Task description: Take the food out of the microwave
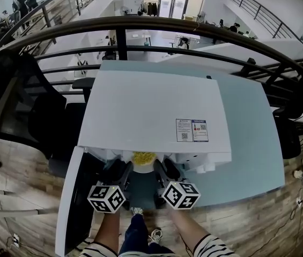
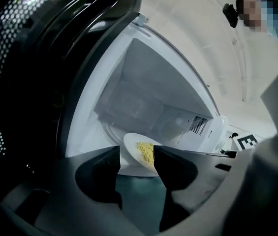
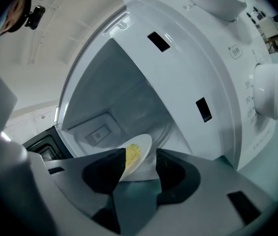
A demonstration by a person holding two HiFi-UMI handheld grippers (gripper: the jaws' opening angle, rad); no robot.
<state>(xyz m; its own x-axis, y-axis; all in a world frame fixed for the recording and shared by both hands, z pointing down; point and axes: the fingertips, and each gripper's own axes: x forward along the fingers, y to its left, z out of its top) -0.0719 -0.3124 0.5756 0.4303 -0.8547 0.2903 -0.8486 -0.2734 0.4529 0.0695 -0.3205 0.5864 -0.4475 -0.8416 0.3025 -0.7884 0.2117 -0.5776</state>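
Note:
A white plate (image 1: 143,157) of yellow food (image 1: 143,156) sits at the mouth of the open white microwave (image 1: 151,111). My left gripper (image 1: 122,169) holds its left rim and my right gripper (image 1: 163,169) its right rim. In the left gripper view the plate (image 2: 135,149) spans the gap between the jaws of the left gripper (image 2: 136,155), one jaw over the food (image 2: 145,151) and one under. In the right gripper view the plate (image 3: 142,149) fills the right gripper (image 3: 140,157) the same way. The cavity behind is bare.
The microwave door (image 1: 68,208) hangs open to the left, dark and perforated in the left gripper view (image 2: 25,82). The control knob (image 3: 269,90) is on the right. The microwave stands on a teal table (image 1: 248,143); a black chair (image 1: 17,106) and a railing (image 1: 140,25) lie beyond.

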